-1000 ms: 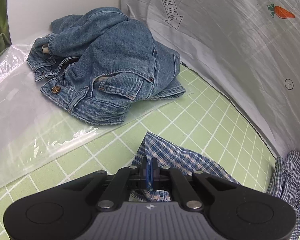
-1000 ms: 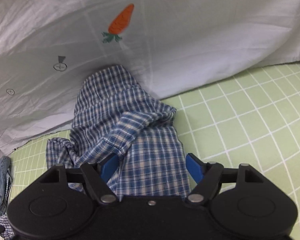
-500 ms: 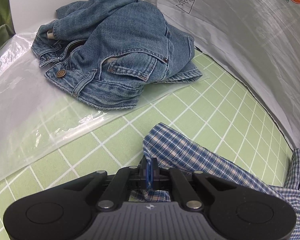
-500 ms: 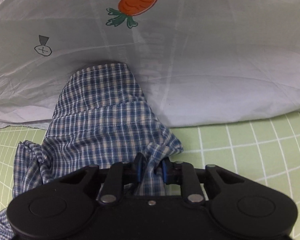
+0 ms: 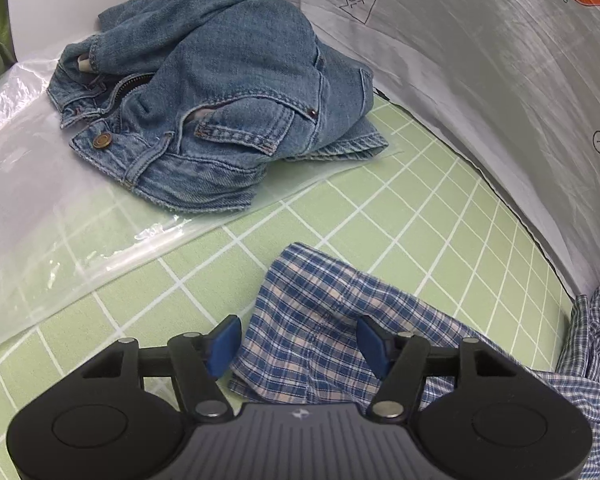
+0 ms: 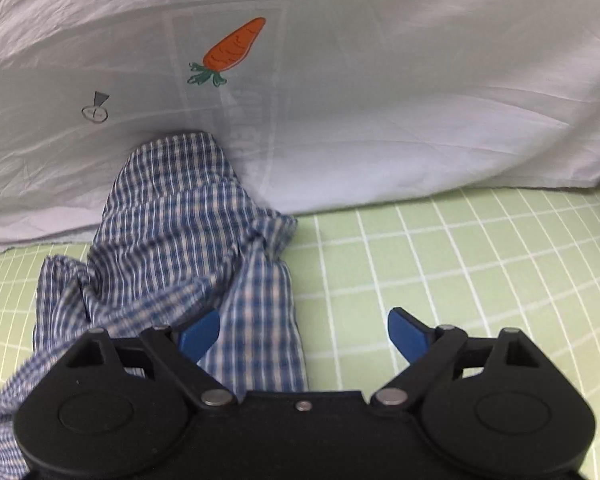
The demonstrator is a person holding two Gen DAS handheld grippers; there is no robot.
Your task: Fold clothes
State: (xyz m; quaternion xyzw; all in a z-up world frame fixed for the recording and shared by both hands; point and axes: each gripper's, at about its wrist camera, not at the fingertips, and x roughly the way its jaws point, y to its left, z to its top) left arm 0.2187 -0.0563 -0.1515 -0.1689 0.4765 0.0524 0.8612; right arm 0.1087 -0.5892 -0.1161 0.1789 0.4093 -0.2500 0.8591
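Observation:
A blue plaid garment [image 5: 320,332] lies crumpled on the green grid mat [image 5: 440,220]. My left gripper [image 5: 298,346] is open, its blue pads on either side of a flat end of the cloth. In the right wrist view the same plaid garment [image 6: 180,240] is bunched up against a white sheet, with one strip lying flat toward me. My right gripper [image 6: 304,334] is open above that strip; the left pad is over the cloth, the right pad over bare mat.
A heap of blue jeans [image 5: 220,96] sits on a clear plastic bag [image 5: 40,200] at the far left. A white sheet with a carrot print [image 6: 340,100] rises along the mat's far edge and also shows in the left wrist view [image 5: 480,60].
Both grippers were shut on the plaid cloth half a second ago and are now open. The cloth lies on the mat. The right gripper has pulled back a little.

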